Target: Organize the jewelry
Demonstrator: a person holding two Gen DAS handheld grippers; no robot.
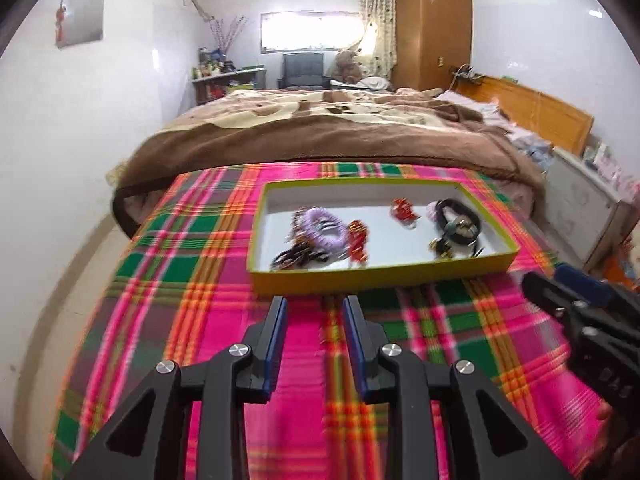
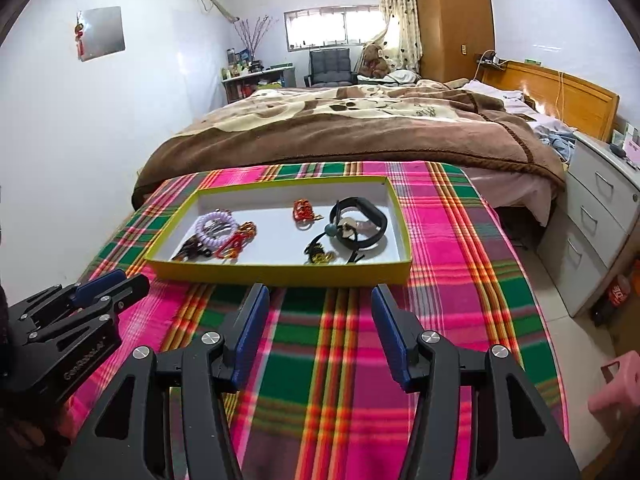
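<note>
A shallow yellow-green tray (image 2: pixel 280 271) with a white floor sits on the plaid cloth; it also shows in the left wrist view (image 1: pixel 360 278). In it lie a lilac coil bracelet (image 2: pixel 215 227), a red-orange piece (image 2: pixel 236 242), a small red knot (image 2: pixel 303 210), a black band (image 2: pixel 360 220) and a dark gold-trimmed piece (image 2: pixel 318 254). My right gripper (image 2: pixel 320 300) is open and empty, just in front of the tray. My left gripper (image 1: pixel 316 310) is open and empty, near the tray's front wall; it shows at the left in the right wrist view (image 2: pixel 116 286).
The plaid cloth (image 2: pixel 340 360) covers the surface. A bed with a brown blanket (image 2: pixel 340 128) lies beyond. White drawers (image 2: pixel 600 216) stand at the right, with a pink stool (image 2: pixel 618 384) by the floor. A wooden wardrobe (image 2: pixel 452 20) stands at the back.
</note>
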